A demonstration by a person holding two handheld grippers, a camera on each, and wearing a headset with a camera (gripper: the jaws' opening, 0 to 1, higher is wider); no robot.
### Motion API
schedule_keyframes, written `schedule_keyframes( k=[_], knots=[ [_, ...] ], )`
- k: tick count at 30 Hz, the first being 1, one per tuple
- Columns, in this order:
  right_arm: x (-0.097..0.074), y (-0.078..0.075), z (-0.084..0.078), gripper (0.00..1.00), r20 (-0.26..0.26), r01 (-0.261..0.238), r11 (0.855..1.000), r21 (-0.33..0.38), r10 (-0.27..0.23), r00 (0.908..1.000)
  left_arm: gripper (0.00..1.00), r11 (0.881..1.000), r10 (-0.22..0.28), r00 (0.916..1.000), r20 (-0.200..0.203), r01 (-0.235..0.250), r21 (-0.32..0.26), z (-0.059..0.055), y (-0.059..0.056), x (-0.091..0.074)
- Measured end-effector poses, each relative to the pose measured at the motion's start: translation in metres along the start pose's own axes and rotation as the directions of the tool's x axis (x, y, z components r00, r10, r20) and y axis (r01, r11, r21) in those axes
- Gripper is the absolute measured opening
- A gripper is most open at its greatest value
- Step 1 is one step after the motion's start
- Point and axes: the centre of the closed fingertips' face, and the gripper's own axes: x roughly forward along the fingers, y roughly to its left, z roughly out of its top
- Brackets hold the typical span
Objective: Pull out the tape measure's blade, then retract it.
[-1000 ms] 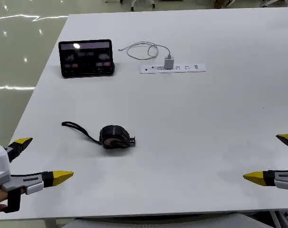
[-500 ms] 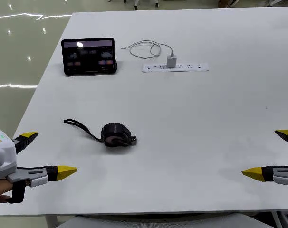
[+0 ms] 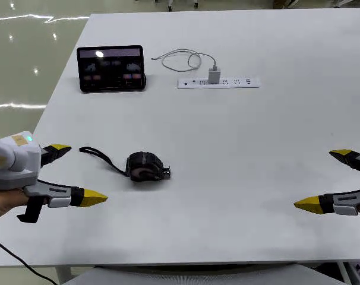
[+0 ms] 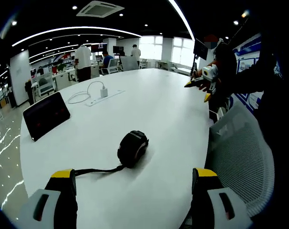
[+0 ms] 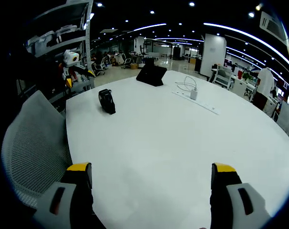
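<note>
- Showing, in the head view, a dark tape measure (image 3: 146,167) lying on the white table (image 3: 239,136), toward its near left part, with no blade drawn out past the small hook at the case's right end.
- Trailing a black wrist strap (image 3: 97,157) from the case to the left, flat on the table.
- Holding the left gripper (image 3: 82,173) just left of the strap's end, jaws spread wide, yellow tips pointing right toward the tape measure, pinching nothing.
- Framing, in the left gripper view, the tape measure and strap between the two parted jaws, near but not touching either.
- Holding the right gripper (image 3: 319,179) at the table's right side, well apart from the tape measure, jaws likewise spread and clasping nothing, tips pointing left.
- Looking, in the right gripper view, across bare table toward the tape measure far off at upper left.
- Displaying a propped dark tablet (image 3: 111,68) at the table's far left, screen lit.
- Displaying to its right a white power strip (image 3: 218,83), with a white charger (image 3: 214,76) plugged in and a white cable (image 3: 180,59) looping behind.
- Catching a mesh-backed chair (image 4: 235,143) at the table's near edge.
</note>
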Motion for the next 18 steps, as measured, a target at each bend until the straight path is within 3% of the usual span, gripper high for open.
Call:
schedule_keyframes(
  k=[4,6,11,15,18],
  knots=[
    [0.005,0.002,0.008,1.0,0.004,-0.009,1.0,-0.01,0.009,1.0,0.93,0.995,-0.092,0.9937,-0.064,0.093,0.018,0.004,-0.015,0.017],
    [0.009,0.004,0.009,1.0,0.0,-0.015,1.0,-0.021,0.015,0.9999,0.94,0.99,-0.097,0.9916,-0.086,0.105,0.098,0.006,-0.016,0.026],
    [0.021,0.01,0.014,1.0,-0.009,-0.04,0.998,-0.04,0.04,0.9992,0.94,0.975,-0.139,0.9779,-0.156,0.163,0.151,0.01,-0.021,0.042],
    [0.03,0.017,0.018,1.0,-0.023,-0.07,0.994,-0.079,0.069,0.9974,0.9,0.954,-0.154,0.9576,-0.243,0.208,0.215,0.008,-0.02,0.052],
    [0.037,0.019,0.022,1.0,-0.03,-0.079,0.993,-0.091,0.077,0.9966,0.87,0.948,-0.162,0.9522,-0.259,0.223,0.226,0.013,-0.018,0.06]
  ],
)
